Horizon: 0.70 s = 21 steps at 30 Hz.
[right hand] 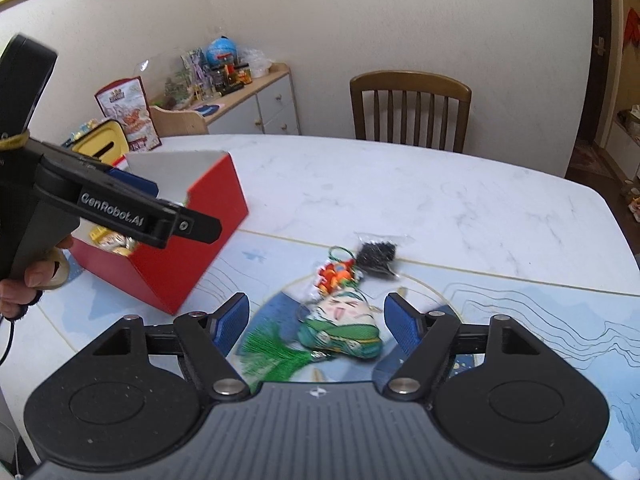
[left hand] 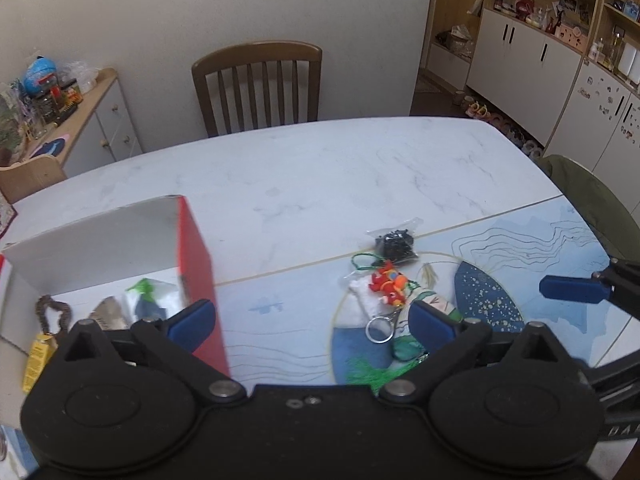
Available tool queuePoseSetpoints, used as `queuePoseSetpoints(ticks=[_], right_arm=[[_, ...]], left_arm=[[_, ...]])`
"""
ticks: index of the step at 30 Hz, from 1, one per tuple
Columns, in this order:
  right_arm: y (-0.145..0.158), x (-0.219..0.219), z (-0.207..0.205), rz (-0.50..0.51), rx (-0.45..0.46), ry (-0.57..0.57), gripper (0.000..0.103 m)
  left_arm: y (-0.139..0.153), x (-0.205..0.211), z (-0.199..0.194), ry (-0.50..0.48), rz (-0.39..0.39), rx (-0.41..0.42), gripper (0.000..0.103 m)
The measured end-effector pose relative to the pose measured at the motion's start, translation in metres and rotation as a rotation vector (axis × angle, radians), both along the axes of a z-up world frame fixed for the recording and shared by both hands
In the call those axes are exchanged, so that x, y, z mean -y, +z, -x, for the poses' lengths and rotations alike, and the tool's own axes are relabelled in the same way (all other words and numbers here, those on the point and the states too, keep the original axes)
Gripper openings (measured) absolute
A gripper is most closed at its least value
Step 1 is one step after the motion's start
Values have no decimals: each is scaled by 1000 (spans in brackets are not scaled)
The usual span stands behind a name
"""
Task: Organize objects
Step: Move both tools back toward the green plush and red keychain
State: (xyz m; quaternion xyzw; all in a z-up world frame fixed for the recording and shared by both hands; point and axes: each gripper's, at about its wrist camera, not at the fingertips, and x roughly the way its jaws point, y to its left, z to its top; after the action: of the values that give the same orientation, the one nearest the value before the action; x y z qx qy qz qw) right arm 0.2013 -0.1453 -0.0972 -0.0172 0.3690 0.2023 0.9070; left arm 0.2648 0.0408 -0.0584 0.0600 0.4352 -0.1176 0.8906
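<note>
A red box (left hand: 198, 276) (right hand: 188, 236) with a white inside stands open on the table's left and holds several small items, among them a brown bead string (left hand: 52, 314) and a yellow tag (left hand: 38, 358). To its right lies a pile: a red-orange plush keychain (left hand: 388, 288) (right hand: 334, 276), a green doll charm with a tassel (right hand: 344, 328), and a clear bag of black bits (left hand: 394, 244) (right hand: 376, 258). My left gripper (left hand: 312, 324) is open above the box's right wall. My right gripper (right hand: 316, 322) is open around the doll charm, a little above it.
A marble table (left hand: 320, 172) carries a blue patterned mat (left hand: 540, 248). A wooden chair (left hand: 258, 84) stands at the far side, a cluttered sideboard (right hand: 248, 96) at the back left. A hand (right hand: 24, 280) grips the left tool. Cabinets (left hand: 540, 52) line the right wall.
</note>
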Motion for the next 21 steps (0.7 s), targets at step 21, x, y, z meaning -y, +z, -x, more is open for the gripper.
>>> queuePoseSetpoints(ticks=[21], right_arm=[[-66, -6, -46, 60, -43, 73, 74]], left_arm=[[-70, 56, -54, -54, -75, -103, 101]])
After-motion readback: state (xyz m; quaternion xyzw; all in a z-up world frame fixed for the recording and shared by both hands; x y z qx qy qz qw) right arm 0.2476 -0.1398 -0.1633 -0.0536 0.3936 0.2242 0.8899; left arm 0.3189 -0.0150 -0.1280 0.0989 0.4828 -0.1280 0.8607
